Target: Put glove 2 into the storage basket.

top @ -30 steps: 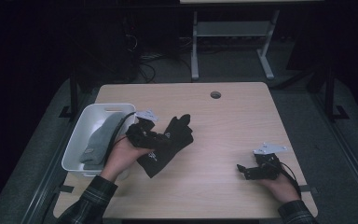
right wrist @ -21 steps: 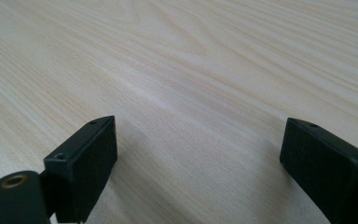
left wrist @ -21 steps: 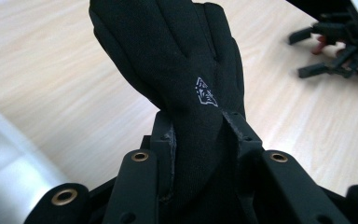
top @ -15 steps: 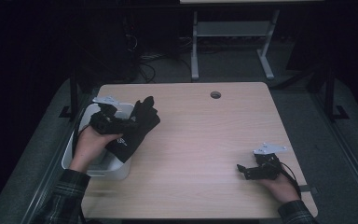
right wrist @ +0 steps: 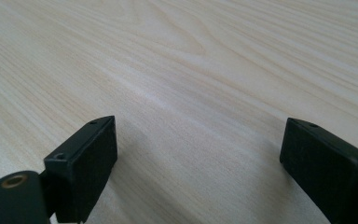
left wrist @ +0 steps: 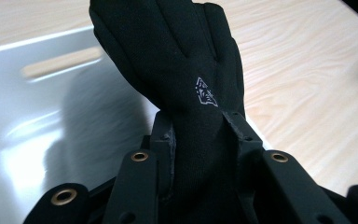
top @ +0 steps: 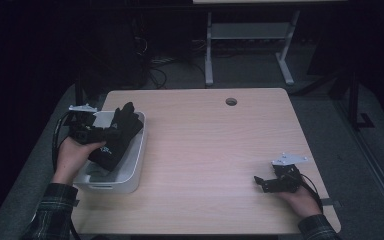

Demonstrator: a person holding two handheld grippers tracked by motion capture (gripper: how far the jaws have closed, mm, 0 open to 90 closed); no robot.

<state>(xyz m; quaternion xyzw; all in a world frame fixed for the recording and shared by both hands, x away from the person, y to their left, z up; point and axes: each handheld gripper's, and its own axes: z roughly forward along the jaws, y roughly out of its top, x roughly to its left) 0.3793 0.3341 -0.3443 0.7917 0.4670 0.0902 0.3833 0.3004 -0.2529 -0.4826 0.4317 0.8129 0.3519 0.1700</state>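
Observation:
A black glove (top: 116, 134) with a small white logo (left wrist: 206, 91) hangs over the white bin (top: 132, 167) at the table's left edge. My left gripper (top: 100, 134) is shut on the glove's cuff; in the left gripper view the pads (left wrist: 168, 140) press the fabric from both sides, and the glove's fingers point away over the bin's rim (left wrist: 37, 39). Near the table's front right corner my right gripper (top: 262, 184) rests low on the wood, open, with bare tabletop (right wrist: 196, 140) between its pads (right wrist: 91, 154).
The wooden table (top: 215, 150) has a round cable hole (top: 231, 101) near its far edge. A metal stand's legs (top: 245, 45) stand on the floor beyond the table. Dark floor surrounds the table.
My left gripper carried the glove leftward from the middle-left of the table to above the white bin. The right gripper stayed in place.

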